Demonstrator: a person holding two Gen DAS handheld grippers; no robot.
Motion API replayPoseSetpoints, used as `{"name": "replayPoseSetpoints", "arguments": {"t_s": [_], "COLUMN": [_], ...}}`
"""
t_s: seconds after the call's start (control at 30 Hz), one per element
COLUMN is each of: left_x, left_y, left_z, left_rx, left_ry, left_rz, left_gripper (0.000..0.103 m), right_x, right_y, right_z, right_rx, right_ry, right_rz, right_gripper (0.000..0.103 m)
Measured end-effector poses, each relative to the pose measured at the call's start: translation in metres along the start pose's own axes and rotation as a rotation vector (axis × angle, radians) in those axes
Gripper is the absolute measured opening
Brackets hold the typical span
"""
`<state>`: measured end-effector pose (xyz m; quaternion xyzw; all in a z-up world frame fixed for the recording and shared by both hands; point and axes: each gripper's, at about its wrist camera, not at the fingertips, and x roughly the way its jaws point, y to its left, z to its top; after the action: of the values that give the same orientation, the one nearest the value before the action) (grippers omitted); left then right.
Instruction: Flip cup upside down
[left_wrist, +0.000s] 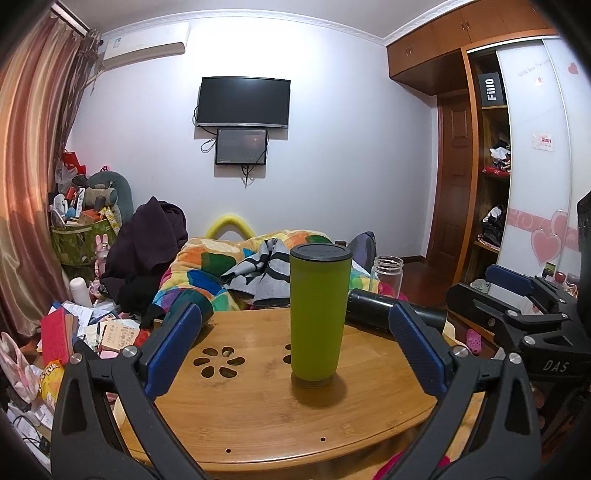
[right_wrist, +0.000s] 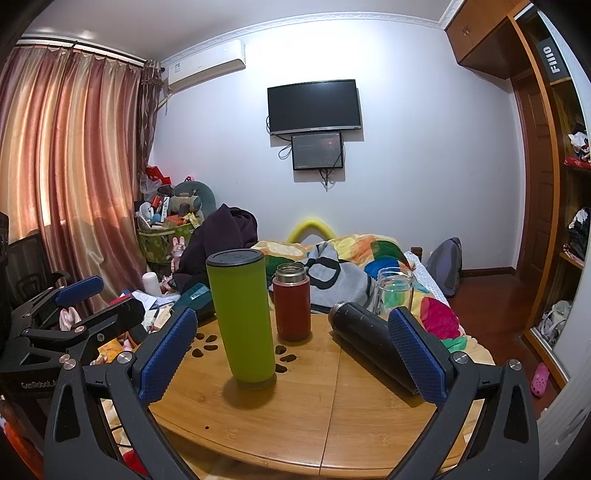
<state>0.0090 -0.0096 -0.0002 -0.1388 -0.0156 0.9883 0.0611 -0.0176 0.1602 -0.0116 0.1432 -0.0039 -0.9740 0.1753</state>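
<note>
Left wrist view: the left gripper (left_wrist: 295, 343) has its jaws apart, the green cup (left_wrist: 318, 312) standing on the wooden worktop (left_wrist: 258, 417) between them, untouched; right wrist view: the right gripper (right_wrist: 291, 354) jaws also apart, the cup (right_wrist: 242, 317) just left of centre; a red flask (right_wrist: 291, 302) behind it; a black bottle (right_wrist: 369, 339) lying beside.

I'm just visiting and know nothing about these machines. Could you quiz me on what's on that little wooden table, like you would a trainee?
1. True or false: the green cup lies on its side on the table.
2. Which item lies flat? A) red flask B) black bottle C) glass jar
3. Fill in: both the left tool and the right tool are ____, holding nothing.

Key: 1 false, it stands on end, dark wider end on top. 2 B. 3 open.
</note>
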Motion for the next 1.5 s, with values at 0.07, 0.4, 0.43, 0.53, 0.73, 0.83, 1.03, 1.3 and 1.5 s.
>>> {"name": "replayPoseSetpoints", "arguments": {"t_s": [0.07, 0.4, 0.43, 0.53, 0.73, 0.83, 1.03, 1.3, 1.5], "left_x": [-0.0001, -0.0002, -0.0005, -0.0006, -0.0005, -0.0004, 0.0013, 0.005, 0.0063], "left_y": [-0.0002, 0.0001, 0.0001, -0.0001, 0.0003, 0.0004, 0.0028, 0.0055, 0.0065], "left_z": [-0.0003, -0.0003, -0.0001, 0.0001, 0.0007, 0.0012, 0.0019, 0.0005, 0.0], "left_rx": [0.0, 0.002, 0.002, 0.002, 0.005, 0.004, -0.008, -0.015, -0.022], "left_ry": [0.0, 0.002, 0.002, 0.002, 0.001, 0.003, 0.008, 0.025, 0.029], "left_rz": [0.001, -0.001, -0.001, -0.001, -0.003, -0.001, -0.006, -0.025, -0.029], "left_gripper": [0.103, 0.103, 0.103, 0.103, 0.103, 0.103, 0.103, 0.103, 0.103], "right_x": [0.0001, -0.0008, -0.0009, -0.0009, -0.0006, -0.0001, -0.0002, 0.002, 0.0025], "right_y": [0.0003, -0.001, -0.0009, -0.0003, 0.0002, 0.0004, 0.0009, -0.0006, 0.0004], "right_z": [0.0012, 0.0018, 0.0015, 0.0011, 0.0009, 0.0014, 0.0014, 0.0013, -0.0001], "right_rx": [0.001, -0.002, -0.002, -0.001, -0.003, -0.003, -0.003, -0.001, -0.006], "right_ry": [-0.001, -0.003, -0.003, -0.003, -0.002, -0.002, -0.004, -0.002, -0.001], "right_rz": [0.0, -0.001, -0.001, 0.0, 0.0, -0.001, -0.001, -0.003, -0.004], "right_gripper": [0.103, 0.103, 0.103, 0.103, 0.103, 0.103, 0.103, 0.103, 0.103]}}
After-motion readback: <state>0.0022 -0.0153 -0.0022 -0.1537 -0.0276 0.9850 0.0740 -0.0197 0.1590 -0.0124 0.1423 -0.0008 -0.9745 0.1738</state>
